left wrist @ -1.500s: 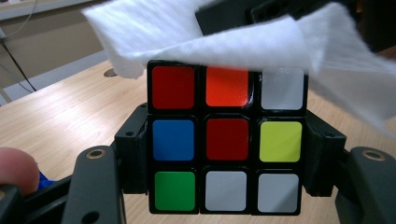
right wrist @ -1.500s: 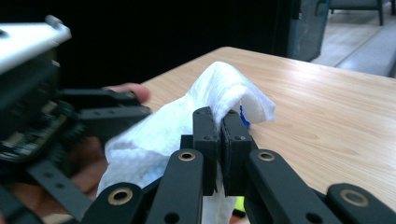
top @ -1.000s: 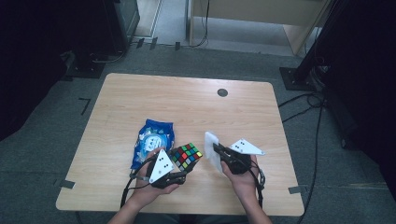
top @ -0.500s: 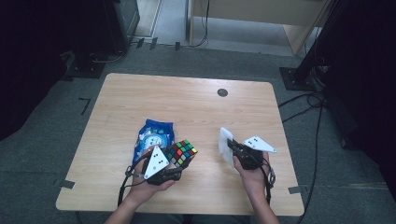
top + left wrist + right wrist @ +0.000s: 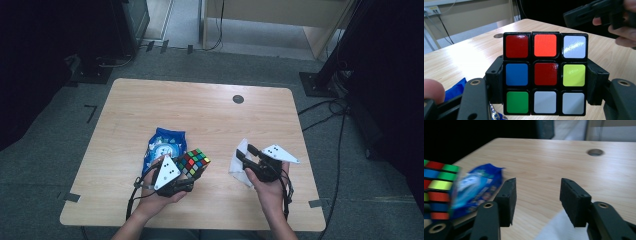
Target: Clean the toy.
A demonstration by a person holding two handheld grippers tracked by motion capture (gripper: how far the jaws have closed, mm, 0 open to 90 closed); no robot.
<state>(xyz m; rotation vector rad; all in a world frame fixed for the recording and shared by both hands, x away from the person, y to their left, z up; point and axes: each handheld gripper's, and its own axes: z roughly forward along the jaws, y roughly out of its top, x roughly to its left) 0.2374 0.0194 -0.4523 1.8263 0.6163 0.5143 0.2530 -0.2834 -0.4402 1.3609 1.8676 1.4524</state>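
My left gripper (image 5: 545, 75) is shut on a Rubik's cube (image 5: 544, 50), its pads pressing the left and right sides; the face toward the camera mixes red, orange, white, blue, yellow and green. From above, the cube (image 5: 195, 161) is held just over the table, near the front left. My right gripper (image 5: 536, 195) has just been opening; its jaws stand apart with nothing between them. A white sheet (image 5: 564, 227) lies below them on the wood. In the high view this sheet (image 5: 238, 161) rests beside the right gripper (image 5: 246, 152).
A blue snack packet (image 5: 162, 145) lies on the wooden table (image 5: 200, 110) just behind the cube, also seen as the packet (image 5: 476, 186). A round cable hole (image 5: 238, 99) sits at the far middle. Cables trail over the floor at the right.
The right gripper carried the white sheet rightward away from the cube, then opened and let it go onto the table. The left gripper with the cube has hardly moved.
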